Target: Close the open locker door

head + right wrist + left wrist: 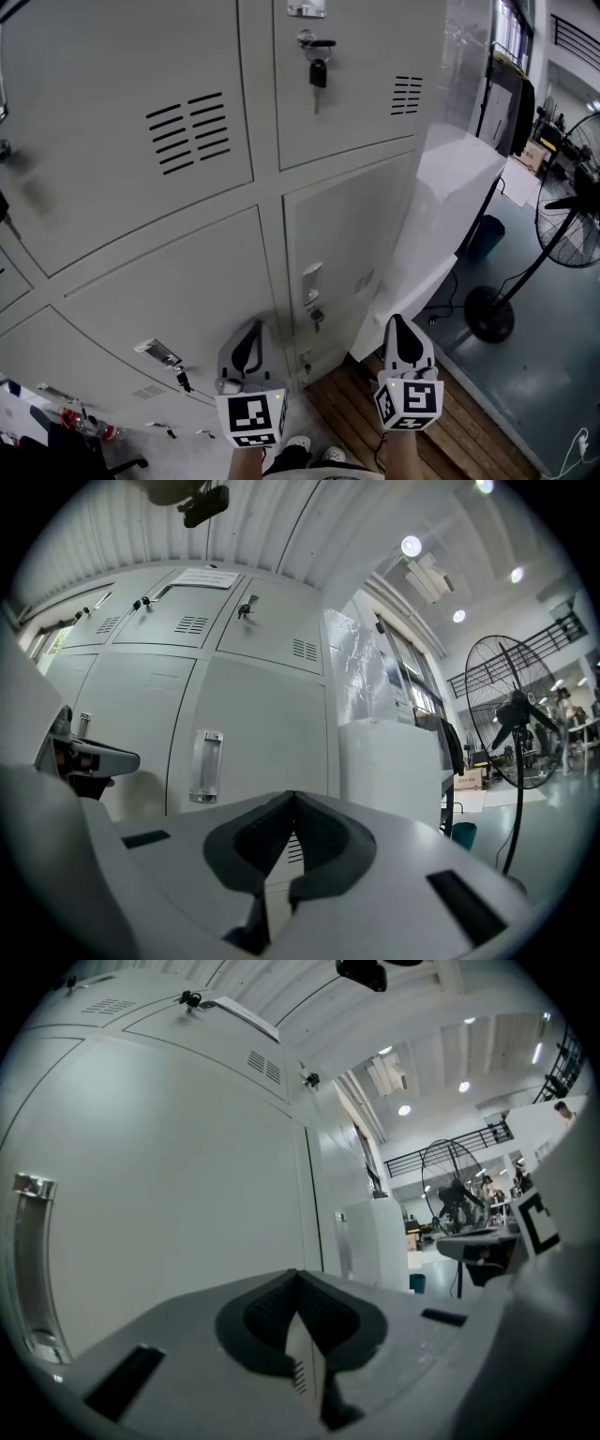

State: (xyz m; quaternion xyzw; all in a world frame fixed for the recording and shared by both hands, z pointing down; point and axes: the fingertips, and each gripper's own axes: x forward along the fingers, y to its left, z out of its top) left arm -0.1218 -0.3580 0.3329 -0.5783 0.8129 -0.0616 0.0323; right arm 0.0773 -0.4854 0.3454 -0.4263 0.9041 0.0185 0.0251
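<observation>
Grey metal lockers fill the head view, and every door I see lies flush with its frame. The lower right door carries a recessed handle and a small key below it. My left gripper points level at the lockers just left of that door, jaws shut and empty; its own view shows the tips meeting before a plain door panel. My right gripper is also shut and empty, near the locker bank's right corner. In its view the closed tips sit below the door handle.
A white cabinet stands right of the lockers. A black pedestal fan stands on the grey floor at far right. Wooden planks lie underfoot. A key with a black fob hangs in the upper door. Red-and-white clutter lies at lower left.
</observation>
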